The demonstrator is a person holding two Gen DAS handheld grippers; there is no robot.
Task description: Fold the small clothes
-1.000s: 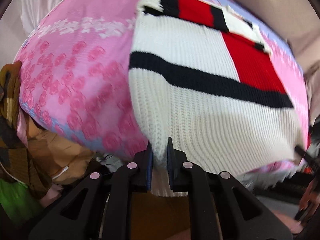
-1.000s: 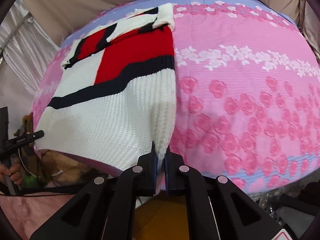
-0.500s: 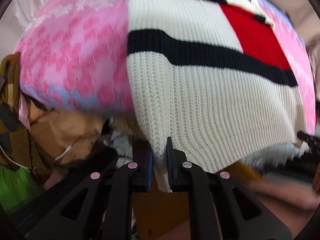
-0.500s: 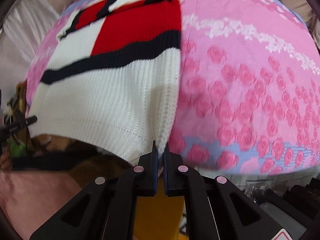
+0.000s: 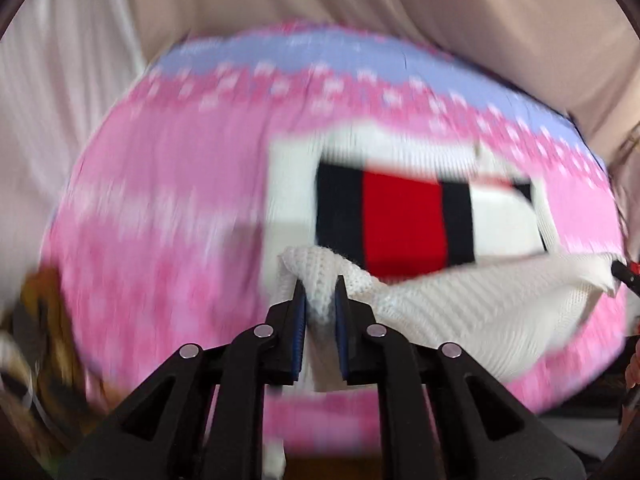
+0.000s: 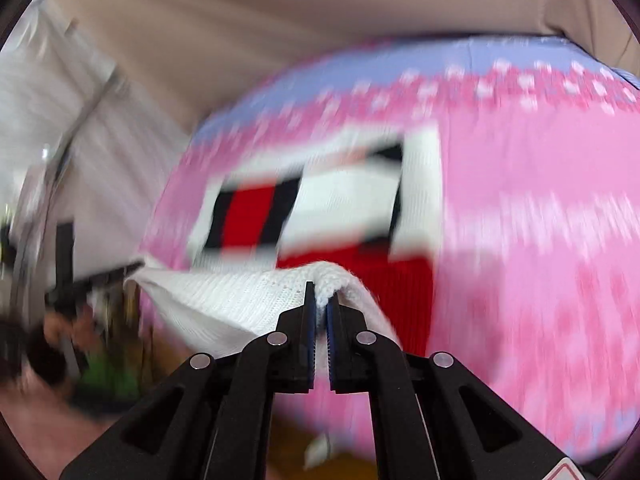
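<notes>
A white knit sweater (image 5: 404,216) with red and navy blocks lies on the pink flowered bedspread (image 5: 160,220). Its white hem is lifted off the bed and stretched between both grippers, hanging over the upper part. My left gripper (image 5: 320,288) has the hem's left corner bunched between its pads, and its jaws are opening. The right gripper's tip (image 5: 624,272) shows at the hem's far end. In the right wrist view my right gripper (image 6: 322,292) is shut on the other corner of the sweater (image 6: 248,216), above the bedspread (image 6: 540,220). Both views are motion-blurred.
A beige curtain (image 5: 360,0) hangs behind the bed, with white drapes (image 6: 60,120) to the left. Brown clutter (image 5: 40,320) sits off the bed's left edge. A person's hand (image 6: 56,332) shows low on the left beside green stuff (image 6: 108,376).
Both grippers have lifted the hem off the near bed edge and carried it forward over the sweater's body. The white lower half now hangs in the air, hiding the wide navy stripe.
</notes>
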